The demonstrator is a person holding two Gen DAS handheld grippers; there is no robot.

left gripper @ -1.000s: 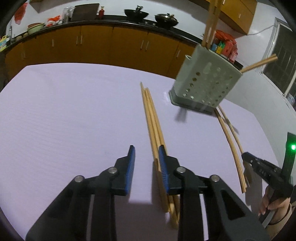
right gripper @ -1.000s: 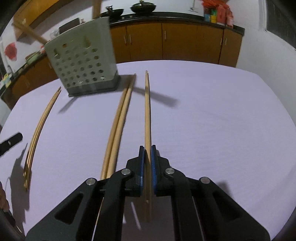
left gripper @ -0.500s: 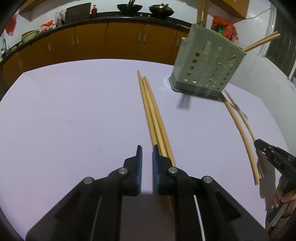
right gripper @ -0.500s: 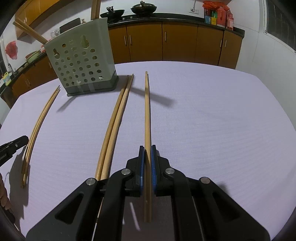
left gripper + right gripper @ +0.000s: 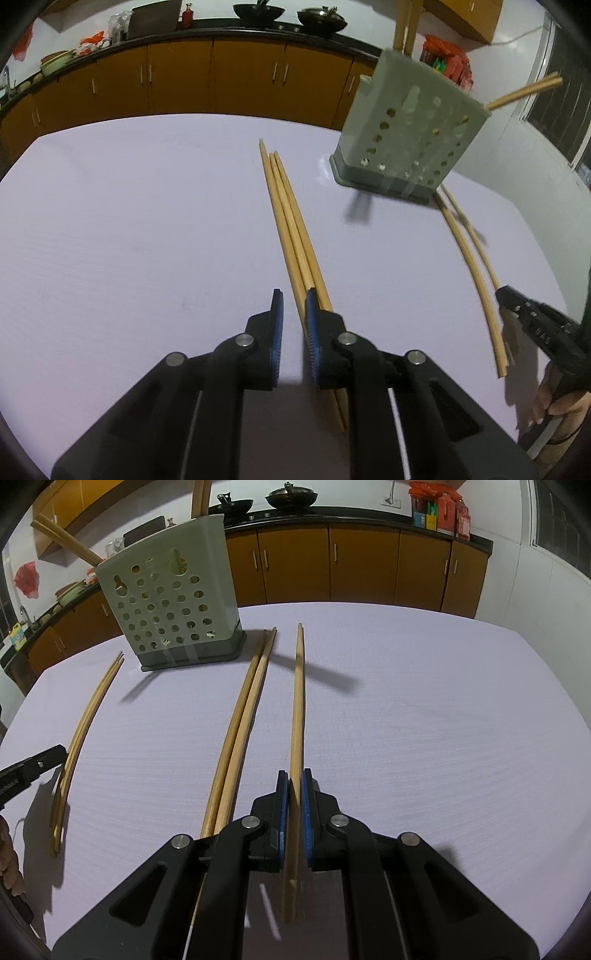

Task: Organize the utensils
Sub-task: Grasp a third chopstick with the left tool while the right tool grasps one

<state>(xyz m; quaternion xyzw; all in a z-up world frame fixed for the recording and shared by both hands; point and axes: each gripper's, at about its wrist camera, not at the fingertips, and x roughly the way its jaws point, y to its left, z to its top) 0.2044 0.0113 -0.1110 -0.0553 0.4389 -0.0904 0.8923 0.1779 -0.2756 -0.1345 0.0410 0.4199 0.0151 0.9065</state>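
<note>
The right gripper [image 5: 292,794] is clamped on a single wooden chopstick [image 5: 297,709], its blue pads pressed against the stick on both sides near its thicker end, with the rest of the stick running forward over the lilac table [image 5: 424,720] toward the counter. Just to the left of it in the right wrist view, a pair of chopsticks [image 5: 240,731] lies flat on the cloth, the two sticks touching along their length and their tips reaching close to the base of the grey perforated utensil holder [image 5: 170,605]. That holder stands upright near the far edge of the table, with several chopsticks already standing or leaning inside it. Farther left, beyond the holder, another pair of chopsticks [image 5: 86,723] lies on the cloth, well apart from the middle pair. The left gripper [image 5: 294,314] sits low over the table with its jaws only narrowly parted and nothing held between them; a bundle of three chopsticks [image 5: 291,229] lies on the table, passing partly under its right finger, and whether the finger touches the sticks cannot be told. In the left wrist view the utensil holder [image 5: 410,136] appears ahead and to the right, blurred, with two more chopsticks [image 5: 476,273] lying beside its base. Brown kitchen cabinets [image 5: 362,568] with a dark countertop run along the wall behind the table.
</note>
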